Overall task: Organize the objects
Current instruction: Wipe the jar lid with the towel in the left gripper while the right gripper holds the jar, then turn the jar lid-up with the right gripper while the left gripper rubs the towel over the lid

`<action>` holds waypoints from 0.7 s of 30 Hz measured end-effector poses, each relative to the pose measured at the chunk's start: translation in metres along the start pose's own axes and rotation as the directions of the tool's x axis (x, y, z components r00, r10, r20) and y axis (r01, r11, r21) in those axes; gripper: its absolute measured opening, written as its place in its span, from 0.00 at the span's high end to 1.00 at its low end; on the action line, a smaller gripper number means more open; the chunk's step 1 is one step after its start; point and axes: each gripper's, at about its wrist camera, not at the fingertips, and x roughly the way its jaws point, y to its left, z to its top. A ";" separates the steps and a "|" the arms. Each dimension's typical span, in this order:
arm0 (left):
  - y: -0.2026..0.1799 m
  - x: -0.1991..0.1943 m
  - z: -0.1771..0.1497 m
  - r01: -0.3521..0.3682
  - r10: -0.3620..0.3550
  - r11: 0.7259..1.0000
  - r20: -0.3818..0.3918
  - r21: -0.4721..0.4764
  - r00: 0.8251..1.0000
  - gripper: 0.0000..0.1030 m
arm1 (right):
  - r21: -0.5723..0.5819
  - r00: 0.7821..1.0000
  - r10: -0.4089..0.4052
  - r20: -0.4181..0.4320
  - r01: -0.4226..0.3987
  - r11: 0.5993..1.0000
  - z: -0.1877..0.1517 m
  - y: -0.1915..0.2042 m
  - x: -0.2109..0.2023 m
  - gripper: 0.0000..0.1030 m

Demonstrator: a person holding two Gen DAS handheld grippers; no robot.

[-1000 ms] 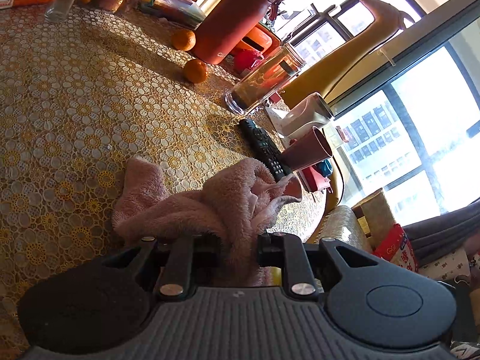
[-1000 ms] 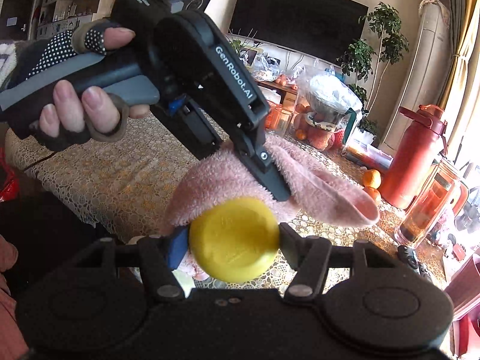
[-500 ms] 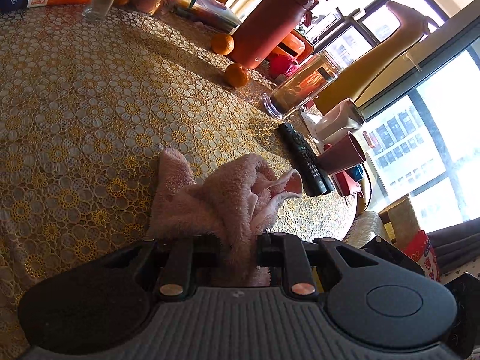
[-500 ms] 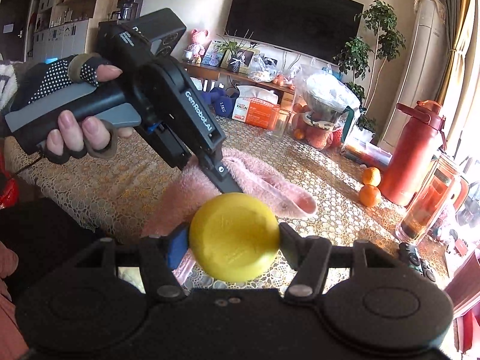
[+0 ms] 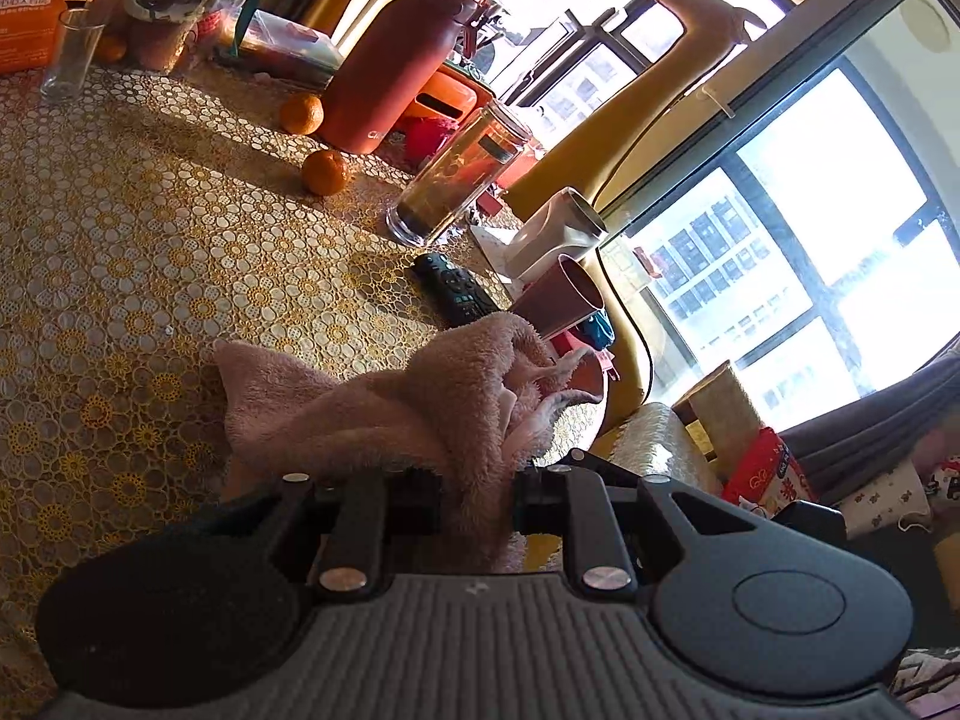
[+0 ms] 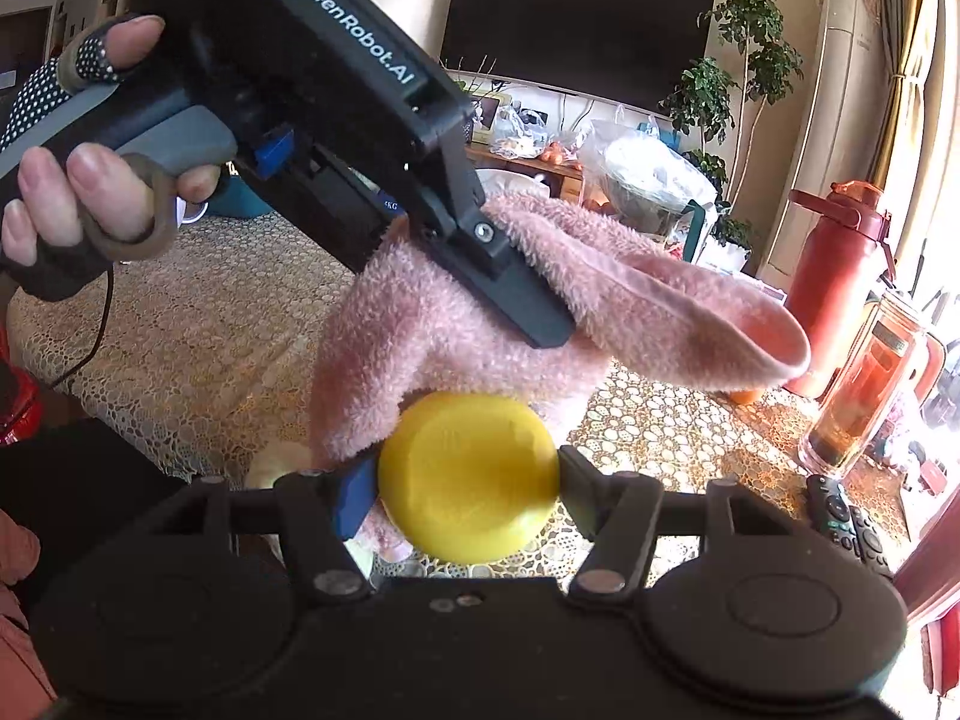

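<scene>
Currently my left gripper pinches the pink towel above the table; my right gripper's jaws clamp a yellow disc. Loose fleece could snag the disc and drag it free.

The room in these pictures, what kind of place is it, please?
Most likely the living room of a home. A large television hangs on the wall above a low cabinet, a potted plant stands beside it, and the table with the lace cloth holds oranges and a remote control.
</scene>
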 end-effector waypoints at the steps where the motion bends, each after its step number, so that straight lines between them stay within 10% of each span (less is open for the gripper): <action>1: 0.004 0.001 0.000 0.010 -0.010 1.000 0.005 -0.016 1.000 0.80 | 0.004 1.000 0.001 0.000 -0.001 1.000 0.000 -0.001 0.000 0.40; 13: 0.038 0.017 0.007 -0.059 0.059 0.994 -0.005 -0.096 0.998 0.81 | 0.003 1.000 0.013 -0.001 -0.013 1.000 0.003 -0.003 0.002 0.40; 21: 0.054 0.022 0.018 -0.269 0.269 0.963 -0.024 -0.026 0.963 0.81 | 0.031 1.000 0.025 -0.006 -0.025 0.999 0.011 -0.010 0.008 0.40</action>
